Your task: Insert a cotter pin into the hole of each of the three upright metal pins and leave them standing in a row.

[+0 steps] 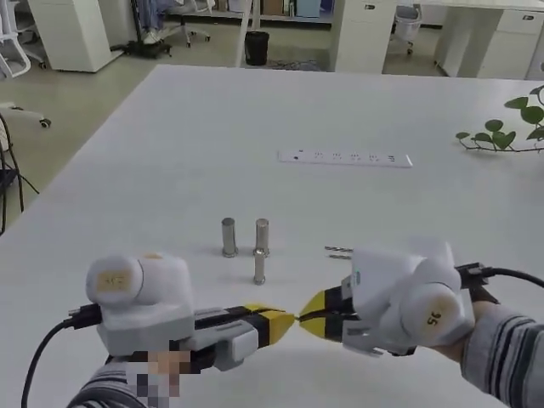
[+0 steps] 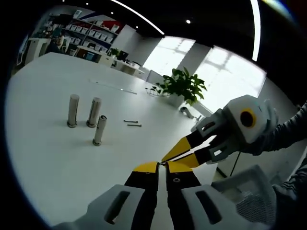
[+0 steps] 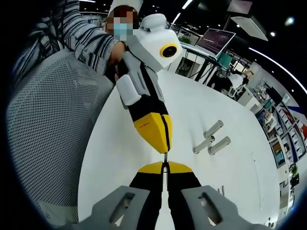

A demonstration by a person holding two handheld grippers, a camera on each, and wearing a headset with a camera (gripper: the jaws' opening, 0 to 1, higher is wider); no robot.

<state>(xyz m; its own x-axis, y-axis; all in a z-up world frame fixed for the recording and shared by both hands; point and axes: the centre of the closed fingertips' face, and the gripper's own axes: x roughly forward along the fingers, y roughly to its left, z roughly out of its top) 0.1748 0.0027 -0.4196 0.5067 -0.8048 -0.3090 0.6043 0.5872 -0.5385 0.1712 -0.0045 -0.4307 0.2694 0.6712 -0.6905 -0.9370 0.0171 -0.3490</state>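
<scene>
Left gripper (image 1: 285,319) closed | right gripper (image 1: 308,313) closed, tips meeting, held item unclear | 3 metal pins (image 1: 262,236) upright

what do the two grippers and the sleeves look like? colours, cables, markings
The left gripper and right gripper match: rounded white housings, black jaws with yellow tips, a black cable at the rear, a round yellow sticker with small digits. The sleeve is grey with dark stripes.

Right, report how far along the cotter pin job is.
Done: nothing visible; the three metal pins look bare and stand in a triangle. In hand: left gripper and right gripper meet tip to tip, jaws closed; contents too small to tell. Left: all three insertions; two cotter pins lie nearby.
</scene>
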